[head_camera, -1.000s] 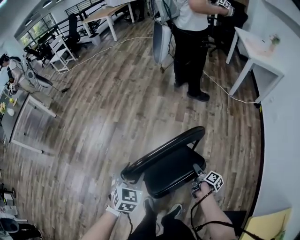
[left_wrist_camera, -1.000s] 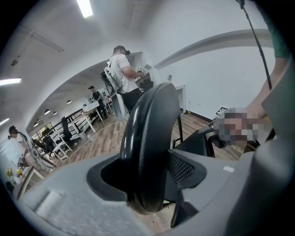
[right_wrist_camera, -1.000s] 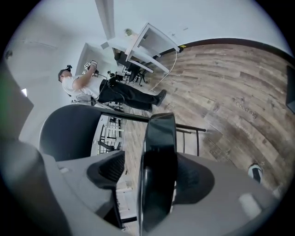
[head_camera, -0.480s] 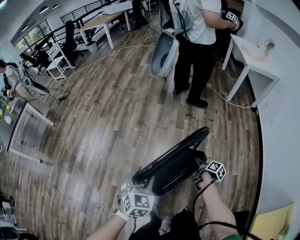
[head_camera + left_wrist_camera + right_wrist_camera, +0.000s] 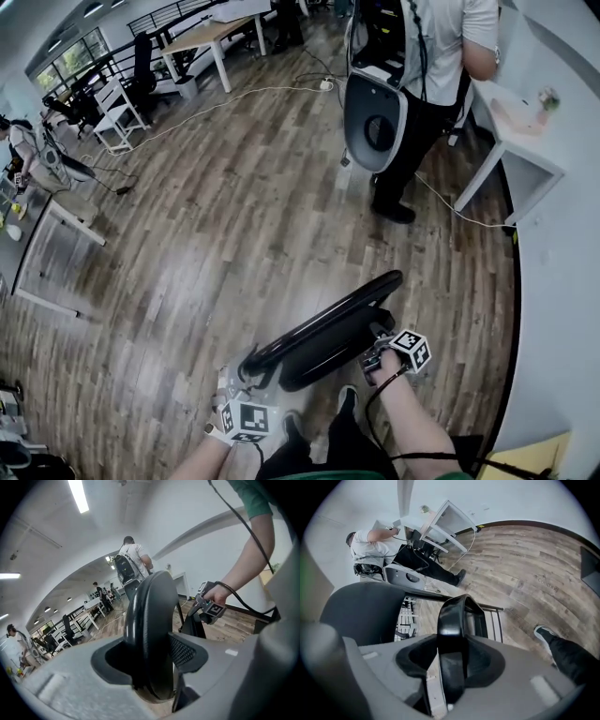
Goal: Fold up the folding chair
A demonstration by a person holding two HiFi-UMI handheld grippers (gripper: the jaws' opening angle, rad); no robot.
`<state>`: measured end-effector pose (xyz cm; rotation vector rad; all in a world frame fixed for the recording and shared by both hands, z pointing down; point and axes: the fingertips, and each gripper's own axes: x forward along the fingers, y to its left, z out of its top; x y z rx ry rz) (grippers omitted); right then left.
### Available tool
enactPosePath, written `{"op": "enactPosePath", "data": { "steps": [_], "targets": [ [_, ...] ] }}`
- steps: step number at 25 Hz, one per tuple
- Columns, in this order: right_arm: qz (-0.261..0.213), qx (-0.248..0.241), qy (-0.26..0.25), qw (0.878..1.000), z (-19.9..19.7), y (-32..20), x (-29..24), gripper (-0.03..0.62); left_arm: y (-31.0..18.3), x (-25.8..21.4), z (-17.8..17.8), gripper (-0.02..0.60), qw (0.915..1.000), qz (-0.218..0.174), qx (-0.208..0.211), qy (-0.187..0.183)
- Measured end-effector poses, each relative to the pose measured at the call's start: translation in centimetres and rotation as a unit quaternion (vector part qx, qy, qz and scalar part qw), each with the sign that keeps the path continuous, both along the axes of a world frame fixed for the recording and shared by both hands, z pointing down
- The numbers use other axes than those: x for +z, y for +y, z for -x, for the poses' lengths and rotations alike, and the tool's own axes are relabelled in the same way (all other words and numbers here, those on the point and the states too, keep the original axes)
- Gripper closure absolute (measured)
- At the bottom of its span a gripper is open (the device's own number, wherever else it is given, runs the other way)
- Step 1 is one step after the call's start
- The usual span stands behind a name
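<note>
The black folding chair (image 5: 328,328) stands on the wood floor just in front of me, its seat swung up close against the backrest. My left gripper (image 5: 249,367) is shut on the left end of the curved backrest (image 5: 150,620), which fills the gap between its jaws; those jaws have just been closing. On the chair's right side, my right gripper (image 5: 374,354) is shut on the black seat edge (image 5: 457,620), and its jaws have just been closing further on it. The right gripper (image 5: 208,609) also shows in the left gripper view, beside the chair.
A person (image 5: 441,56) stands a few steps ahead carrying a grey shell-shaped object (image 5: 375,122). A white table (image 5: 511,122) and a wall lie to the right, with a cable (image 5: 450,208) across the floor. Desks and chairs (image 5: 122,103) stand far left. My shoe (image 5: 345,403) is below the chair.
The seat has swung up from nearly flat to close against the backrest. Both grippers rose with the chair. The person with the grey object has shifted right.
</note>
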<state>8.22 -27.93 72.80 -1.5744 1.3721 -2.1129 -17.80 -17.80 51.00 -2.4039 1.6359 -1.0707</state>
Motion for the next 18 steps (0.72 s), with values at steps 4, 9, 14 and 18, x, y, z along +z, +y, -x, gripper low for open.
{"op": "enactPosePath", "data": {
  "steps": [4,9,14,18],
  "targets": [
    [-0.003,-0.016,-0.016,1.0,2.3,-2.7,-1.3,0.437,0.8,-0.5,-0.9,0.339,0.9997,-0.02,-0.006,-0.012],
    [0.005,-0.036,-0.008,0.999,4.0,-4.3,-1.9,0.445,1.1,-0.7,-1.1,0.341,0.9994,-0.017,-0.023,-0.018],
    [0.008,-0.054,0.0,0.999,4.4,-4.9,-2.1,0.441,1.8,-1.0,-1.7,0.345,0.9989,-0.027,-0.033,-0.02],
    [-0.003,-0.061,-0.017,0.998,4.9,-5.4,-2.0,0.442,1.3,-0.7,-0.9,0.344,0.9986,-0.02,-0.045,-0.021]
  ]
}}
